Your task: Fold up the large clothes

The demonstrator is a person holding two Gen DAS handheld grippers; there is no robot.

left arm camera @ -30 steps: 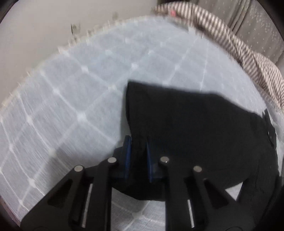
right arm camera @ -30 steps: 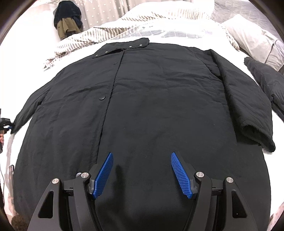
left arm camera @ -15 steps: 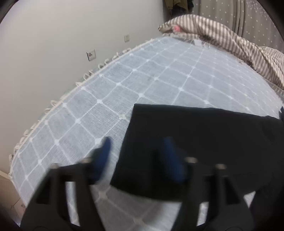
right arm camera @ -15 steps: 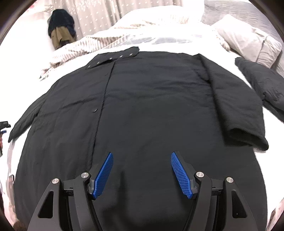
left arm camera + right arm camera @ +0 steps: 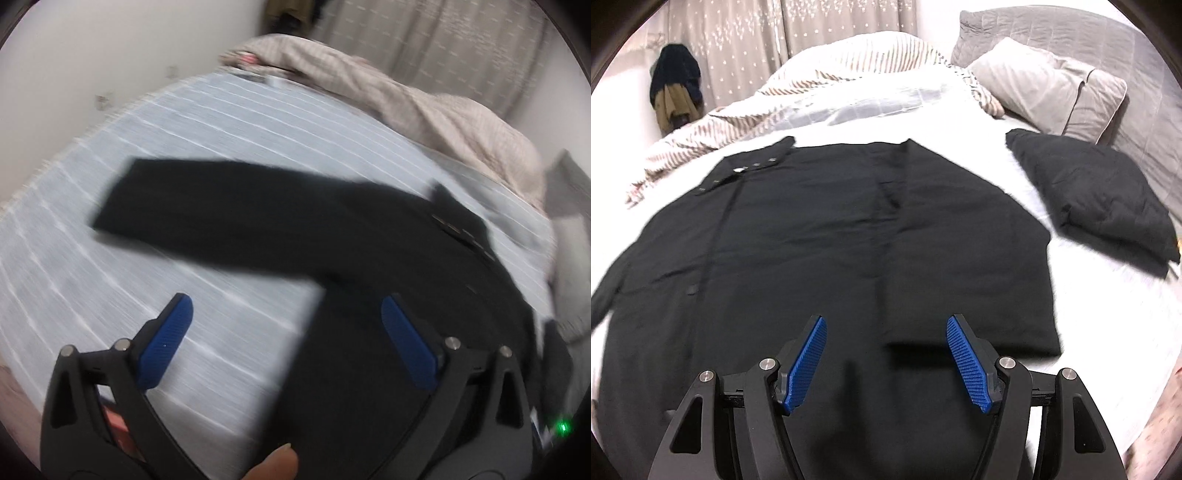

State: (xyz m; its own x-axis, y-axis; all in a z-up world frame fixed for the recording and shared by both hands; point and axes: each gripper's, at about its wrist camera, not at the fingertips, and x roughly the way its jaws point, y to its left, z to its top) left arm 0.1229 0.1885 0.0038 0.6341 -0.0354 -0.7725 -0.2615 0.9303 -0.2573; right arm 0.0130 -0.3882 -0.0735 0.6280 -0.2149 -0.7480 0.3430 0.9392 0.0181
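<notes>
"How far along are you with the coat?"

"Just started. The black coat [image 5: 798, 258] lies flat on the bed [image 5: 207, 122]. One side, with its sleeve, is folded in over the middle. The other sleeve [image 5: 221, 206] sticks out on the blue sheet."

"Are your tongs holding it?"

"No. My left tongs [image 5: 284, 332] are wide open above the sheet and the coat's edge. My right tongs [image 5: 886, 358] are open too, over the bottom of the coat."

"What is left?"

"I think that sleeve, then folding the coat up smaller."
</notes>
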